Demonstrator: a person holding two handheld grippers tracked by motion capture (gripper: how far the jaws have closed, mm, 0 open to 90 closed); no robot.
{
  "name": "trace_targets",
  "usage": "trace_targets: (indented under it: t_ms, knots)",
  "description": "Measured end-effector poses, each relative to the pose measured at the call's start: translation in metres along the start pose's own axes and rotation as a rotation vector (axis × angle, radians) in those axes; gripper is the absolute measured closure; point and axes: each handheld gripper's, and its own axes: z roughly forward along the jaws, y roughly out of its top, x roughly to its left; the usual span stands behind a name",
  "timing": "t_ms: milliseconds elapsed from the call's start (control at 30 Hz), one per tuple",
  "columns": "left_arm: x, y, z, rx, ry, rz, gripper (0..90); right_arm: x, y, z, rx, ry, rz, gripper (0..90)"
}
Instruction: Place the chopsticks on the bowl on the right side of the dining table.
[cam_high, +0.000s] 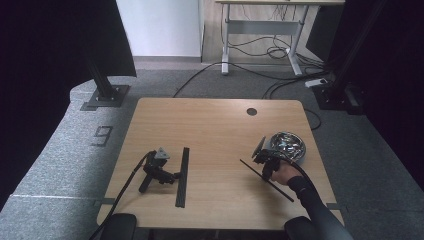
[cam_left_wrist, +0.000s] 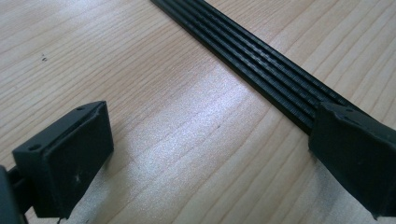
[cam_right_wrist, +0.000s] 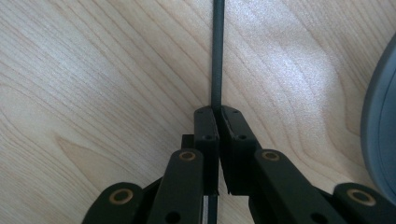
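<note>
Two black strips on the table (cam_high: 215, 125). Right claw (cam_high: 263, 165) is clenched on the thin strip (cam_high: 266, 180), which runs diagonally just beside the metal bowl (cam_high: 288, 143) at the table's right edge; little room between strip and bowl. Left claw (cam_high: 176, 176) lies released on the table, one jaw against the ribbed strip (cam_high: 182, 176), left of the bowl and well apart from it. Table centre between strips is bare wood. Floor (cam_high: 60, 155) marking reads "9".
</note>
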Motion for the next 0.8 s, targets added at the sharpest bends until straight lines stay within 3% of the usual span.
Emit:
trace_targets:
  t_ms: [333, 800]
  knots:
    - [0.000, 0.000, 0.000, 0.000, 0.000, 0.000, 0.0, -0.003, -0.004, -0.006, -0.035, 0.010, 0.001, 85.8]
    - [0.000, 0.000, 0.000, 0.000, 0.000, 0.000, 0.0, -0.007, -0.012, -0.048, -0.102, 0.020, -0.001, 85.7]
